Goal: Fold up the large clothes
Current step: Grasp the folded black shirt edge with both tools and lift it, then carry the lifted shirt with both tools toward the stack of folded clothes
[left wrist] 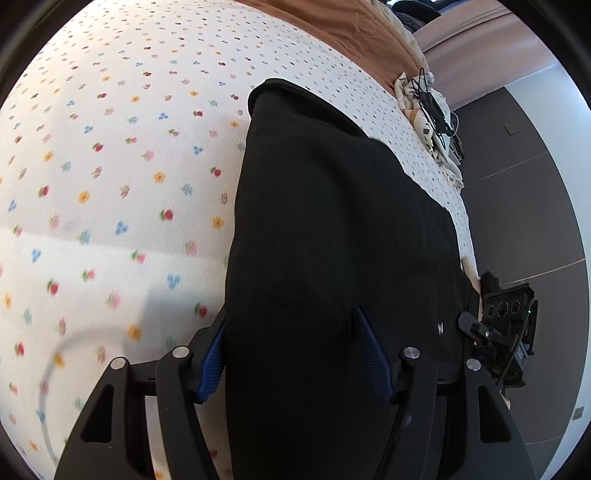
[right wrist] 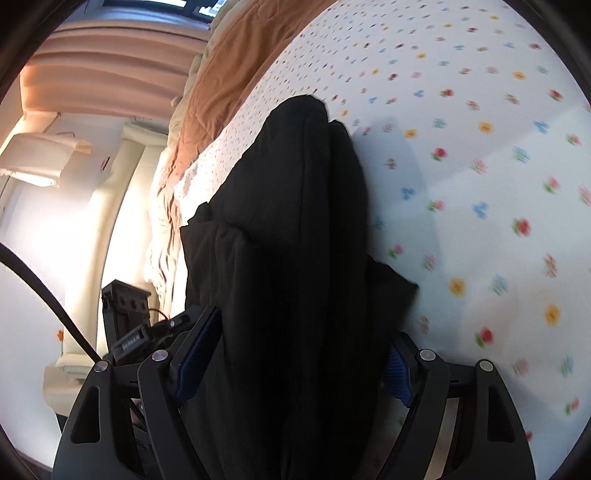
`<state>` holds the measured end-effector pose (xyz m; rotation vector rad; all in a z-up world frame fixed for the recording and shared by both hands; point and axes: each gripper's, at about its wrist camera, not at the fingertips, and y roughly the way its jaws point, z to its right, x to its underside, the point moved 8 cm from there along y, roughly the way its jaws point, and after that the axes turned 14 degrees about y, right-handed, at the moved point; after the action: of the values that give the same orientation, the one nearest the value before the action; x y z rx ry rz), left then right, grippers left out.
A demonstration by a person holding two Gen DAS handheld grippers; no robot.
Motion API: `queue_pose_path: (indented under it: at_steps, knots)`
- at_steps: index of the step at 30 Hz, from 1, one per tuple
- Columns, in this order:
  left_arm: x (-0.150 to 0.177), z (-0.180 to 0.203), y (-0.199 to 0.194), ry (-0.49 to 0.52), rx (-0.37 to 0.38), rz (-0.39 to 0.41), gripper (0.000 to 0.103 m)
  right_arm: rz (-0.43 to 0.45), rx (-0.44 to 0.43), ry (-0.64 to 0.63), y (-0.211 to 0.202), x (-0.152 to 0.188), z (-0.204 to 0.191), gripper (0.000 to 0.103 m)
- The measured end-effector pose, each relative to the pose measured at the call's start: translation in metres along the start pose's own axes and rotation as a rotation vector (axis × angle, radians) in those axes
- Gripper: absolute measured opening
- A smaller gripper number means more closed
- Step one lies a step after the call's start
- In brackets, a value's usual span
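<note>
The left gripper is clamped on the black garment: its two blue ribbed pads sit on either side of a thick bunch of the dark cloth, which fills the gap between them and runs forward from the fingertips in a long, smooth band. The right gripper grips the same garment in the same way, its blue pads pressed against a bundle of several folded layers that stands up between the fingers and narrows toward a rounded end ahead.

From both grippers the garment stretches forward over the floral bedsheet, a white sheet dotted with small red, yellow and blue flowers. In the right wrist view a flap of the black cloth juts out to the right of the fingers and lies against the sheet.

Beyond the garment's far end lies an orange-brown quilt, seen also in the right wrist view. To the right of the left gripper the other gripper's black camera unit shows at the bed's edge, with dark floor past it and a tangle of black cables farther ahead. To the left of the right gripper appear pleated curtains.
</note>
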<state>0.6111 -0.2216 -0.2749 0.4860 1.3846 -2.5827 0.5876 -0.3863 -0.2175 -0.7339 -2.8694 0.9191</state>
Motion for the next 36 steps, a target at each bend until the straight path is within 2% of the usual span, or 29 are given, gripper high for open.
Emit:
queue_pose_path:
  at_steps: [3, 5, 8, 9, 10, 11, 13, 20, 31, 36]
  knots:
    - [-0.008, -0.002, 0.006, -0.013, -0.002, -0.008, 0.065, -0.018, -0.016, 0.001, 0.008, -0.006, -0.001, 0.070]
    - [-0.012, -0.003, 0.010, -0.018, 0.003, -0.020, 0.065, -0.022, -0.018, 0.016, 0.011, -0.010, 0.002, 0.052]
    - [-0.016, -0.005, 0.012, -0.029, 0.021, -0.030, 0.065, -0.032, -0.033, 0.032, 0.012, -0.012, 0.009, 0.036]
    - [-0.016, -0.005, 0.011, -0.038, 0.023, -0.031, 0.065, -0.033, -0.037, 0.040, 0.012, -0.012, 0.010, 0.034]
    - [-0.016, -0.004, 0.009, -0.048, 0.021, -0.028, 0.064, -0.032, -0.040, 0.042, 0.012, -0.012, 0.008, 0.029]
    - [-0.016, -0.002, 0.007, -0.051, 0.019, -0.025, 0.058, -0.029, -0.039, 0.036, 0.010, -0.010, 0.008, 0.024]
    - [-0.015, 0.004, 0.001, -0.038, 0.009, -0.016, 0.052, -0.012, -0.045, 0.007, 0.003, -0.008, 0.001, 0.020]
    - [-0.014, 0.022, -0.035, -0.007, 0.033, 0.038, 0.041, 0.033, -0.055, -0.070, -0.016, 0.010, -0.022, 0.017]
    - [0.001, 0.062, -0.113, 0.044, 0.108, 0.149, 0.040, 0.124, -0.095, -0.159, -0.060, 0.060, -0.062, 0.017]
    - [0.008, 0.085, -0.145, 0.070, 0.150, 0.192, 0.040, 0.165, -0.117, -0.196, -0.095, 0.077, -0.070, 0.017]
